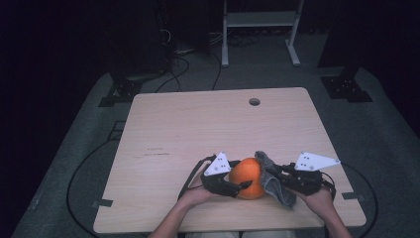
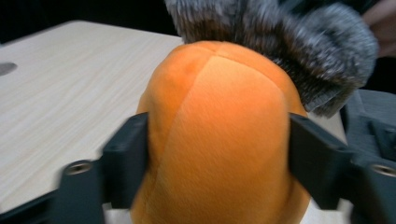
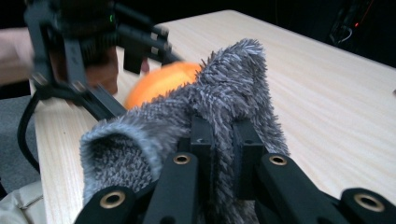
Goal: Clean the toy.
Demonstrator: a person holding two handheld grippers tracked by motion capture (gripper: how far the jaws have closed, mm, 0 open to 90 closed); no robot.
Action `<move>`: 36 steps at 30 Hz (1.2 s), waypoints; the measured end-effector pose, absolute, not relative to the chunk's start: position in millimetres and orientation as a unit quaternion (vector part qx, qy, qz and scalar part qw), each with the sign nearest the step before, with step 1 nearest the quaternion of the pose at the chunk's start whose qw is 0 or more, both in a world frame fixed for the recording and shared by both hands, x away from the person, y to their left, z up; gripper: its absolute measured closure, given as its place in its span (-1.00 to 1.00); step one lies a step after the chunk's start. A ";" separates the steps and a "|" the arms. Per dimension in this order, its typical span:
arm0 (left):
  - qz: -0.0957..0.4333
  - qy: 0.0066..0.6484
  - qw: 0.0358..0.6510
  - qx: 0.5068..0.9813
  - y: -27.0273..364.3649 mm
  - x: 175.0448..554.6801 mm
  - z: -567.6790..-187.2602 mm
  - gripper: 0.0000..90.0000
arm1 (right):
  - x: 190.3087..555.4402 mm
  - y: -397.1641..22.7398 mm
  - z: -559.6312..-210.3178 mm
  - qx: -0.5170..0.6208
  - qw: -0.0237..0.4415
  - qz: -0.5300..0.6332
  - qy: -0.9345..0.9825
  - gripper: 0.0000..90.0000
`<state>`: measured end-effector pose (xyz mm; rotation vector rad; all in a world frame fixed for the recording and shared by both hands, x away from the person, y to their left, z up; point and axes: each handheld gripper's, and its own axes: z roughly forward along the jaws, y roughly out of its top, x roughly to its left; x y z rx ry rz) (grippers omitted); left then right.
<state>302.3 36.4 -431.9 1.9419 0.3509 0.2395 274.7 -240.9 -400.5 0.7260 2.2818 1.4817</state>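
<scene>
An orange plush ball [image 1: 247, 177] rests on the wooden table [image 1: 198, 124] near its front edge. My left gripper [image 1: 238, 181] reaches it from the left, and in the left gripper view its two black jaws press against both sides of the orange ball [image 2: 219, 140]. My right gripper [image 1: 278, 174] is shut on a grey fuzzy cloth [image 1: 270, 182], which lies against the ball's right side. In the right gripper view the cloth [image 3: 233, 79] bunches up between the closed jaws of my right gripper [image 3: 223, 135], with the ball [image 3: 161, 81] and the left gripper [image 3: 135, 46] behind it.
A round cable hole [image 1: 254, 101] sits near the table's far edge. Cables [image 1: 84, 163] run over the dark floor at the left, and a white frame [image 1: 260, 29] stands behind the table.
</scene>
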 end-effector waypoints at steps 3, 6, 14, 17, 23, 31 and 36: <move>0.101 0.137 0.545 0.821 30.8 298.6 -430.3 -0.27 | 270.7 -239.3 -392.3 0.242 0.163 0.535 0.793 0.80; 0.057 0.131 0.554 0.820 36.0 301.5 -430.3 -0.49 | 271.8 -237.2 -399.8 0.235 0.161 0.528 0.800 0.80; 0.118 0.151 0.552 0.812 26.8 297.1 -434.7 -0.24 | 268.9 -244.2 -392.5 0.243 0.170 0.527 0.796 0.80; 0.076 0.119 0.555 0.819 27.5 295.4 -434.1 -0.31 | 266.4 -233.8 -389.5 0.220 0.175 0.514 0.811 0.80; 0.067 0.146 0.535 0.830 26.9 304.7 -437.3 -0.72 | 266.9 -237.7 -394.0 0.213 0.147 0.520 0.814 0.80; 0.089 0.131 0.547 0.822 27.2 295.2 -431.3 -0.23 | 272.0 -251.6 -395.5 0.245 0.175 0.508 0.807 0.80; 0.113 0.131 0.539 0.824 23.2 292.2 -428.5 -0.20 | 263.9 -243.3 -384.0 0.214 0.165 0.526 0.806 0.80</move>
